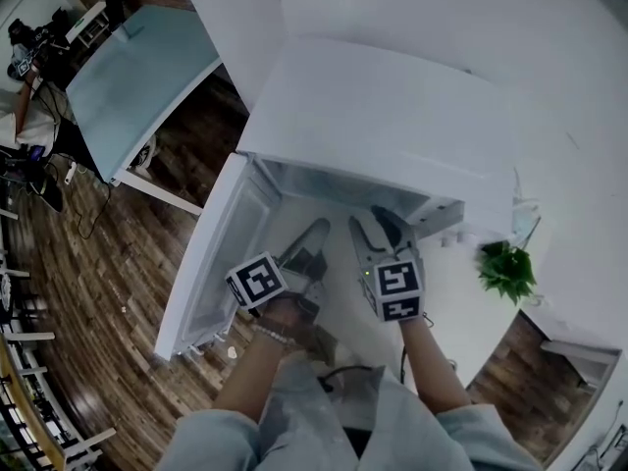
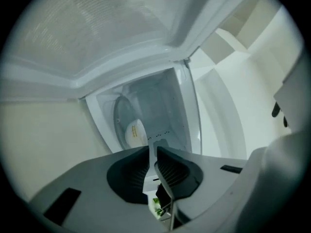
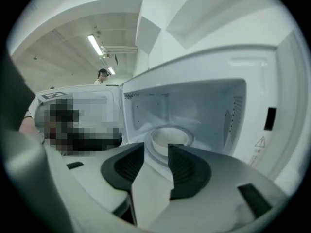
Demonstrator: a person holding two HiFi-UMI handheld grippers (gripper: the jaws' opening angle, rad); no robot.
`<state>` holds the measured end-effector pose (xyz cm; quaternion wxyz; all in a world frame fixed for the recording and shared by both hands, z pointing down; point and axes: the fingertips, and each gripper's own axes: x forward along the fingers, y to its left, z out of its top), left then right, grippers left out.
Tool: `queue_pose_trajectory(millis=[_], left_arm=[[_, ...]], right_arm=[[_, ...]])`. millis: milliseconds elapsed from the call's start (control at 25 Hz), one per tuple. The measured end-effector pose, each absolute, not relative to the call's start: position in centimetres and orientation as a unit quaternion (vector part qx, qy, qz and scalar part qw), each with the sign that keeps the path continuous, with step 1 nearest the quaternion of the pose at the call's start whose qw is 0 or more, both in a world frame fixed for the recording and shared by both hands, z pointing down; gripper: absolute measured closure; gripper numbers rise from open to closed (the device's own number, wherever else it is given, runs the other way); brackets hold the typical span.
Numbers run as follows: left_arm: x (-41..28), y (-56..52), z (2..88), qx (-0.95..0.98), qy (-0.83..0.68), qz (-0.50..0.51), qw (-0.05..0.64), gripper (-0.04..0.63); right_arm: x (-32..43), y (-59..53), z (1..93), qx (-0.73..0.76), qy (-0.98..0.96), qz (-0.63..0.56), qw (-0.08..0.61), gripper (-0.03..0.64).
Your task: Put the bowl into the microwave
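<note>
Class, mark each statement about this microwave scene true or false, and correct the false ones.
1. The microwave has its door open. True.
2. The right tool grips the bowl. False: its jaws stand apart with nothing between them, and the bowl sits inside the microwave.
3. A green plant stands near the microwave. True.
4. The microwave is dark brown. False: it is white.

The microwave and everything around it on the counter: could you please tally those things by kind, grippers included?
Microwave: 1
Bowl: 1
Grippers: 2, left gripper and right gripper
Potted plant: 1
Total: 5
</note>
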<state>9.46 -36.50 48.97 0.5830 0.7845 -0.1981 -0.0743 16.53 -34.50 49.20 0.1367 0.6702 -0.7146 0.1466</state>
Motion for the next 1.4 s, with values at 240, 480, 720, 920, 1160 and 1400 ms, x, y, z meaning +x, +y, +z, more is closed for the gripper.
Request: queue_pose_trajectory(millis=[240,480,720,920,1160,1400], left_arm=[[7.9,-35.4,46.0,0.825,-0.215,-0.082,0.516,0.595],[7.0,-32.9,42.4,0.875,-0.194,-0.067,0.439,0.596],[6.3,-30.1,39.0,0.918,-0.17,-0.046,0.356,0.597],[5.2,-27.9,37.6,0.932,-0.154,-0.034,0.328,0.597],[4.0,-26.2,36.4,0.951,-0.149,-0.011,0.269,0.597],[3.0,-26.0,36.0,0.955,-0.155,-0.007,0.251,0.597]], right_arm=[[15.7,-31.8,46.2,0.679,-0.715,0.109,0.125,0.584],[14.6,-28.9,43.2,0.675,-0.725,0.111,0.08,0.612],[13.9,-26.2,40.4,0.673,-0.73,0.109,0.046,0.614],[12.8,-24.3,38.9,0.666,-0.737,0.108,0.039,0.614],[12.1,-22.6,37.5,0.667,-0.738,0.098,0.033,0.615],[12.1,-21.9,37.0,0.669,-0.737,0.093,0.029,0.615]])
